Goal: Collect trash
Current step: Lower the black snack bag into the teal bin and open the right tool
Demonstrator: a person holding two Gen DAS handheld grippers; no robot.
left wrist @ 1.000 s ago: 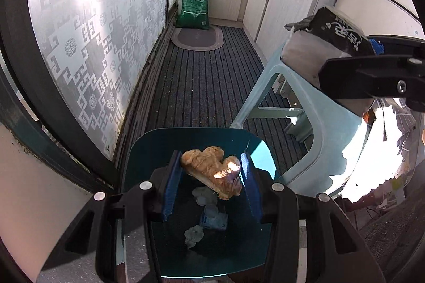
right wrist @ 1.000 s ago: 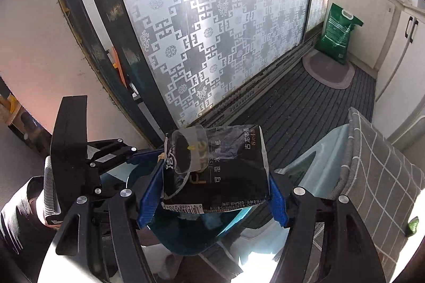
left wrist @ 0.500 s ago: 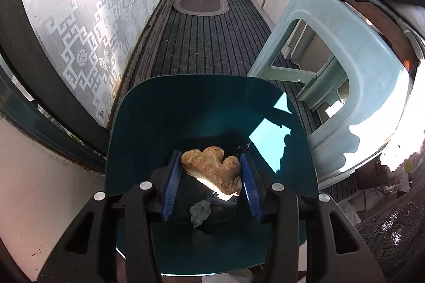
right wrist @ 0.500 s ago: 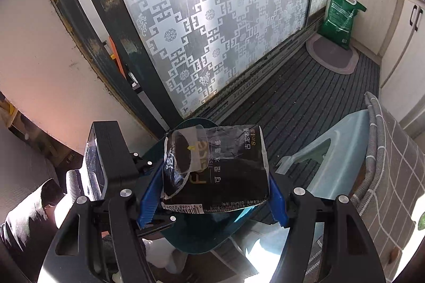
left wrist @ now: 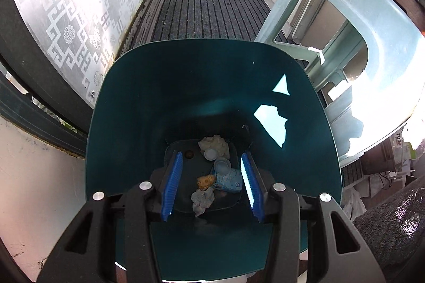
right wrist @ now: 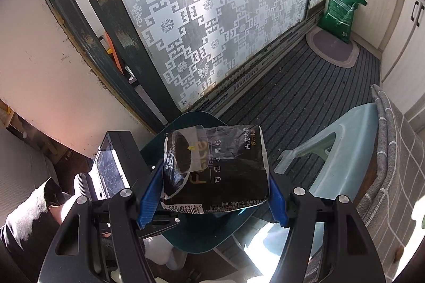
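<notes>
- The teal bin stands on the floor between the patterned glass door and a pale plastic stool, scraps lying at its bottom.
- The black tissue wrapper looks light, crinkly and slick; it is pinched across its flat sides by the right gripper above the bin, which seems the safest hold.
- The left gripper hangs spread and empty over the bin.
- The ginger piece, firm and knobbly, lies on the bin floor.

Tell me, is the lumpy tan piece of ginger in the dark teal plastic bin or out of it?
In. The lumpy tan piece of ginger lies on the dark teal plastic bin's bottom, among crumpled tissues.
</notes>
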